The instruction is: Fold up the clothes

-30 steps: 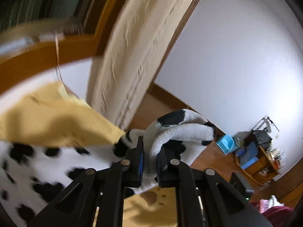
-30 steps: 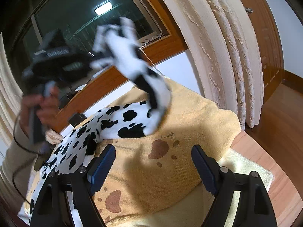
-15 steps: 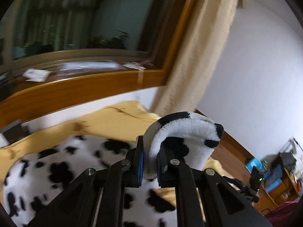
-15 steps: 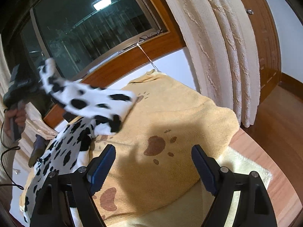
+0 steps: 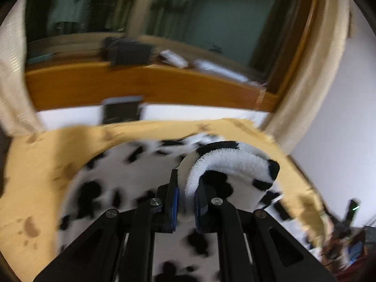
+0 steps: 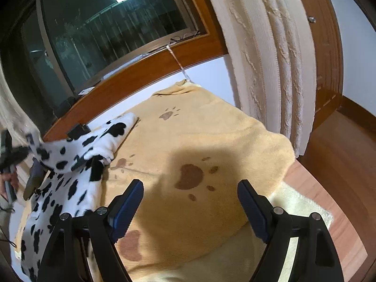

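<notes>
Fleece garment (image 6: 70, 164), cow-spotted, runs lengthwise down the left side of the yellow blanket (image 6: 199, 136); its raised end is pinched in the left gripper (image 5: 185, 199), jaws clamped on the pile. Right gripper (image 6: 190, 202) hovers over bare blanket, jaws wide apart and holding nothing, garment to its left, nearer the left hand.
</notes>
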A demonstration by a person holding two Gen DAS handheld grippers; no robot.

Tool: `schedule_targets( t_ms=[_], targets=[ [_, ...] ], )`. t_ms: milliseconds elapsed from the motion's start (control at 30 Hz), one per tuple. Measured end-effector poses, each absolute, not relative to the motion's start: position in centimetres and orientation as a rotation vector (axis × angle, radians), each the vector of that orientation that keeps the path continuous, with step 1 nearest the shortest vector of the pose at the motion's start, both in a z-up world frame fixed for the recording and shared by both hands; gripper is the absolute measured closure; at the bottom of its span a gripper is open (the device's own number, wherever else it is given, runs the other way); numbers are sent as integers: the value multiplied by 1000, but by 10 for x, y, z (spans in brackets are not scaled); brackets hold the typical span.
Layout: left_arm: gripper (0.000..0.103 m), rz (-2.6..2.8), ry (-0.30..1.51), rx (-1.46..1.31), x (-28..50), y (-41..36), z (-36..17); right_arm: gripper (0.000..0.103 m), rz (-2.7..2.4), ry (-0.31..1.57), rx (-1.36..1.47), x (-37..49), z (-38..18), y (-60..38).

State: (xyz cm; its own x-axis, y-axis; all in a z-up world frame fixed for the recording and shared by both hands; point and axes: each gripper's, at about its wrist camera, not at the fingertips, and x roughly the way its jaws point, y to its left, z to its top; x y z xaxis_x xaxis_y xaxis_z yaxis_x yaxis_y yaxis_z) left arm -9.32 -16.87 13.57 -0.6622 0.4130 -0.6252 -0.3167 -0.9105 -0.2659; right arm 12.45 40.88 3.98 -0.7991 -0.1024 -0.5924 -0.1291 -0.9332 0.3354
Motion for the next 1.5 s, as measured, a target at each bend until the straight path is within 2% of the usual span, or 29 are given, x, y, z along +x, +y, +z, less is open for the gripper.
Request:
schedule_targets(
  t_ms=[233, 433, 500, 567, 633, 700, 767, 1000, 1100, 1200, 1500],
  targets=[
    [90, 2610, 43, -1081, -83, -188, 100, 19, 3048, 395, -1078, 75, 102, 355],
    [87, 2632, 221, -1118, -79, -187, 83, 19, 3192, 166, -1255, -6, 136, 242],
    [77, 2636, 282, -1130, -77, -187, 78, 19, 3204, 117, -1329, -34, 135, 202],
    [44, 2660, 339, -1149, -76, -191, 76, 19, 3178, 110, -1353, -59, 124, 174],
    [21, 2695, 358, -1162, -73, -200, 76, 19, 3137, 134, -1441, -82, 106, 148],
    [20, 2728, 319, -1169, -68, -214, 80, 19, 3084, 152, -1527, -104, 84, 127],
    [20, 2739, 201, -1201, -64, -232, 85, 19, 3044, 171, -1562, -113, 68, 117],
    [20, 2477, -476, -1186, -36, -263, 96, 19, 3009, 30, -1533, -110, 31, 109],
    [19, 2415, -551, -1217, -37, -241, 97, 19, 3027, -22, -1474, -106, 25, 107],
    [15, 2377, -648, -1330, -50, -217, 92, 18, 3028, -158, -1428, -102, 21, 98],
    [15, 2619, -667, -1555, -68, -192, 58, 17, 3042, -141, -1434, -103, 20, 98]
  ],
)
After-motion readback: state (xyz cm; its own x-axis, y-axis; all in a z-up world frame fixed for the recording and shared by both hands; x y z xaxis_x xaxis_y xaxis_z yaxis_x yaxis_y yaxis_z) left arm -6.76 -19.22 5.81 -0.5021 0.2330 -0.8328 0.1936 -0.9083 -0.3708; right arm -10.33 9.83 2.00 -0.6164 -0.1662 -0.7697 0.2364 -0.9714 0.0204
